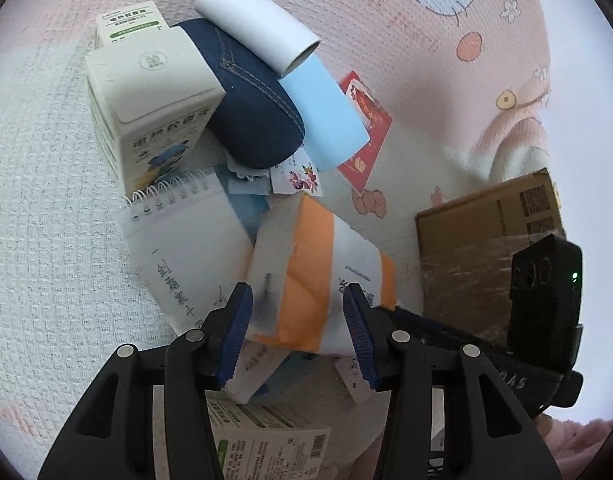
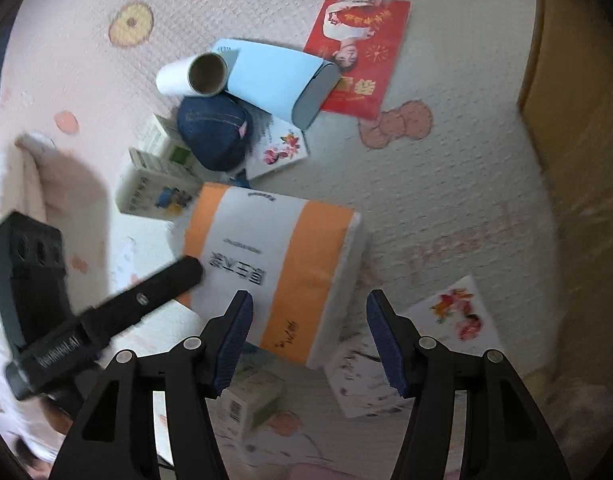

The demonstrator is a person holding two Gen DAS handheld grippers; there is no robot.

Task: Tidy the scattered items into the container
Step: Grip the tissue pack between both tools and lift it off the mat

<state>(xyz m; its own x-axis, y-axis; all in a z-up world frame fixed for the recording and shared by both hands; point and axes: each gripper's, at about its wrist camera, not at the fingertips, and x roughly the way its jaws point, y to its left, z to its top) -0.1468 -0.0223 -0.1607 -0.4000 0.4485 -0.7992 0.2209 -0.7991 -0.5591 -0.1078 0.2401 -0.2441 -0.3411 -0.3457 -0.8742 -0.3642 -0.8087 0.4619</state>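
An orange-and-white tissue pack (image 1: 318, 272) (image 2: 270, 264) is lifted above a play mat. My left gripper (image 1: 298, 324) is shut on its near end, blue pads on both sides. It also shows in the right wrist view as a black finger (image 2: 162, 284) touching the pack's left edge. My right gripper (image 2: 310, 332) is open and empty, above the pack's near edge. The cardboard box (image 1: 486, 240) (image 2: 578, 80) stands at the right. Scattered behind are a white tube (image 1: 258, 20) (image 2: 194, 72), a denim case (image 1: 250, 100) (image 2: 214, 132), a blue pouch (image 1: 326, 116) (image 2: 278, 80) and a red envelope (image 1: 366, 128) (image 2: 358, 52).
A white carton (image 1: 146, 108) (image 2: 154, 188), a spiral notepad (image 1: 186, 236), flower cards (image 1: 302, 176) (image 2: 454, 312) and a small green-white box (image 1: 262, 444) (image 2: 254, 400) lie on the pink cartoon mat (image 1: 426, 20).
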